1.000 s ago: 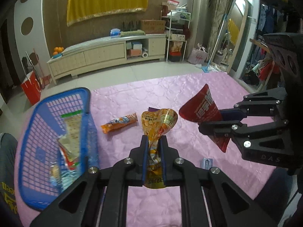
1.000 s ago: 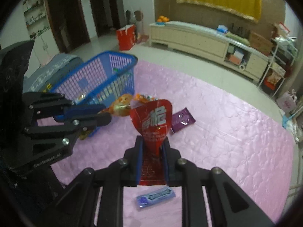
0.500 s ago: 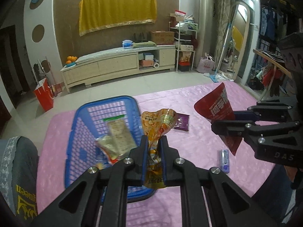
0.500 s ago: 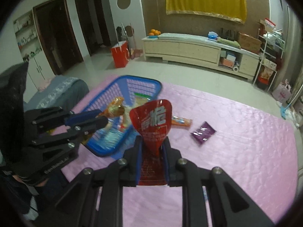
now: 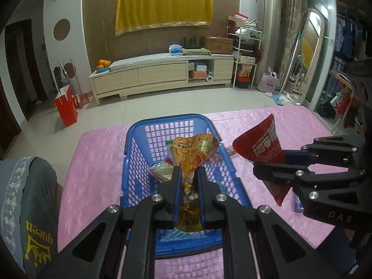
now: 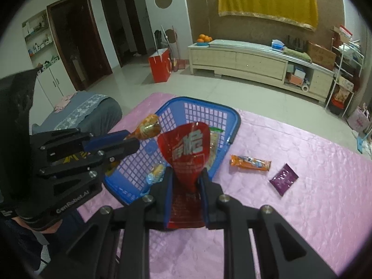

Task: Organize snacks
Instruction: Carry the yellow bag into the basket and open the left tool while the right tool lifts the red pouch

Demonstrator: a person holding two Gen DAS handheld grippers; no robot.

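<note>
**Two packets held over and beside the blue basket**

Two grippers each pinch a snack. The left gripper is clamped on an orange packet, which stands up from its jaws, long axis running forward and up along the fingers. Directly below and ahead of that claw lies the blue basket, open side up, with a few packets already in its bottom; the orange packet looks to hang over the basket's inside, so a release there should drop it in. The right gripper is closed on a red packet, also upright; it seems to sit at or just outside the basket's right wall, though the fisheye makes that hard to judge. Out on the pink cloth, an orange bar and a purple sachet lie well right of the basket, nearer the right hand
</note>
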